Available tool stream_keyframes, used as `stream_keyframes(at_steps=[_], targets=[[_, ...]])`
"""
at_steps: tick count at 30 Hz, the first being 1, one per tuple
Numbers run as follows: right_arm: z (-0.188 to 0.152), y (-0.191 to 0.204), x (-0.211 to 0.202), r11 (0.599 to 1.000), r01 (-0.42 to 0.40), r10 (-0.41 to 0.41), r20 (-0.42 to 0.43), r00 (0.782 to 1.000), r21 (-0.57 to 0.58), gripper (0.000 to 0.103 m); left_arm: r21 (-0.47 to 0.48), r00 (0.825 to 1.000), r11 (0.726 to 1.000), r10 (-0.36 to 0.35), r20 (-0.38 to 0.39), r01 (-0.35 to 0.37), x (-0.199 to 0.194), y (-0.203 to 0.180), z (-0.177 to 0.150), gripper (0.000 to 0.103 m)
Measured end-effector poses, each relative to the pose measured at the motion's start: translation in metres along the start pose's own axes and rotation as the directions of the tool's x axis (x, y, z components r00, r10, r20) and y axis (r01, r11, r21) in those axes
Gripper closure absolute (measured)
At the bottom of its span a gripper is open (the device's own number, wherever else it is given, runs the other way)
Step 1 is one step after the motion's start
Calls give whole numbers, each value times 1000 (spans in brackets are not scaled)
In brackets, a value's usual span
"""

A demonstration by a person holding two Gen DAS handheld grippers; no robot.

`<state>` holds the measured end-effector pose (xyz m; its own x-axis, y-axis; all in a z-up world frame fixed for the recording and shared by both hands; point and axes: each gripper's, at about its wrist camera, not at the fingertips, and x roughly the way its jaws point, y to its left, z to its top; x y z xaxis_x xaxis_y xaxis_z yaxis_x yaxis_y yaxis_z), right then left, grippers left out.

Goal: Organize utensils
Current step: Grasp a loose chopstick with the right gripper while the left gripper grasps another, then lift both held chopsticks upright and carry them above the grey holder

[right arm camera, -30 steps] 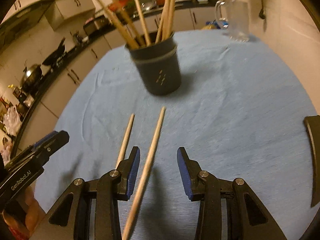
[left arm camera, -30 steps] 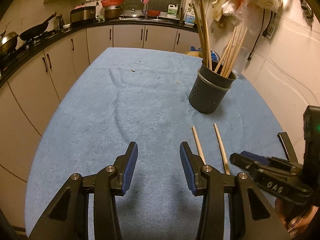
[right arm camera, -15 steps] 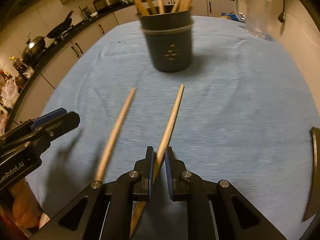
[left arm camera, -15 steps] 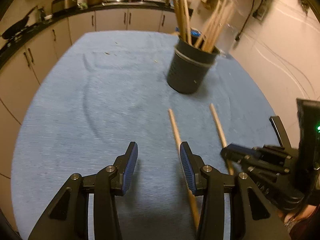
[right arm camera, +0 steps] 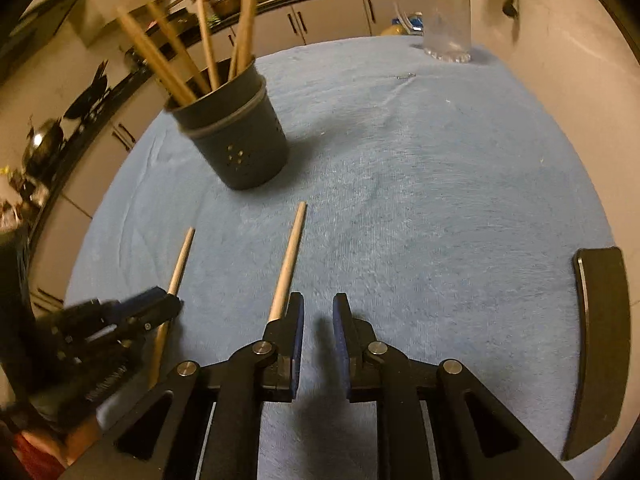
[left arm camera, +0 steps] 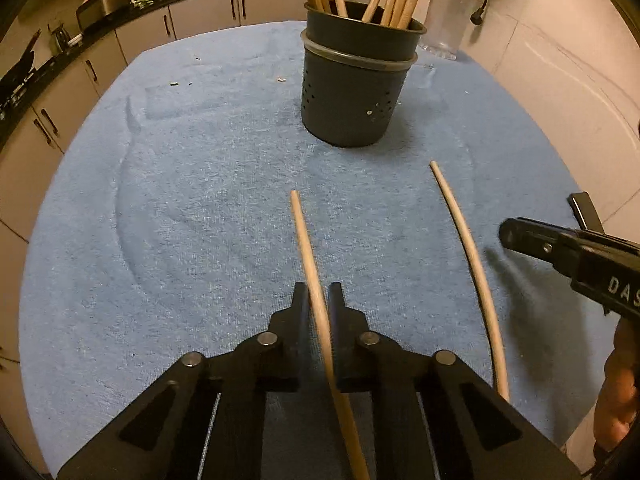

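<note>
A dark utensil holder [left arm camera: 354, 92] full of several wooden chopsticks stands on the blue towel [left arm camera: 180, 200]; it also shows in the right wrist view [right arm camera: 240, 148]. My left gripper [left arm camera: 319, 300] is shut on a loose chopstick [left arm camera: 308, 248]. A second chopstick [left arm camera: 468, 248] lies to its right. In the right wrist view, my right gripper [right arm camera: 318, 312] has a narrow gap between its pads, and the second chopstick [right arm camera: 286, 268] runs along the outside of its left finger, not between the pads. The left gripper [right arm camera: 132, 312] shows there on the first chopstick [right arm camera: 180, 260].
A clear glass mug [right arm camera: 444, 20] stands at the towel's far right corner. A dark curved object [right arm camera: 600, 340] lies at the right edge. Kitchen cabinets and a counter with pans [left arm camera: 48, 80] run along the left and back. A wall is close on the right.
My left gripper moved onto the left chopstick and closed on it. My right gripper, shut on the right chopstick half a second ago, has opened slightly and the chopstick now lies outside its left finger.
</note>
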<state>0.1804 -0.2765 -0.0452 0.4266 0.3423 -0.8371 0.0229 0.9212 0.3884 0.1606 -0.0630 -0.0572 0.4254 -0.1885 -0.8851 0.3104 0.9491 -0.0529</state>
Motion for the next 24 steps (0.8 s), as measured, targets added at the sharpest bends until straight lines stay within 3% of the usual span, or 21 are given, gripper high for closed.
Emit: stream_keyframes(at_steps=[5, 10, 12, 15, 20, 24], targets=[[11, 6, 21, 998, -39, 41, -43, 998, 49, 80, -22, 1000, 1000, -17, -5, 17, 0, 9, 4, 96], [21, 19, 36, 999, 10, -7, -75, 997, 34, 80, -54, 999, 998, -41, 1, 41, 0, 27, 9, 96], [21, 27, 40, 999, 33, -33, -87, 996, 1, 95, -56, 999, 997, -50, 21, 52, -3, 28, 10, 96], [20, 34, 39, 1000, 4, -5, -85, 996, -5, 96, -60, 994, 995, -80, 78, 85, -19, 34, 10, 96], [18, 47, -1, 994, -108, 110, 62, 992, -26, 96, -59, 971, 993, -85, 223, 100, -63, 37, 10, 96], [10, 64, -43, 987, -143, 157, 225, 962, -77, 96, -55, 933, 995, -56, 356, 80, -101, 31, 13, 96]])
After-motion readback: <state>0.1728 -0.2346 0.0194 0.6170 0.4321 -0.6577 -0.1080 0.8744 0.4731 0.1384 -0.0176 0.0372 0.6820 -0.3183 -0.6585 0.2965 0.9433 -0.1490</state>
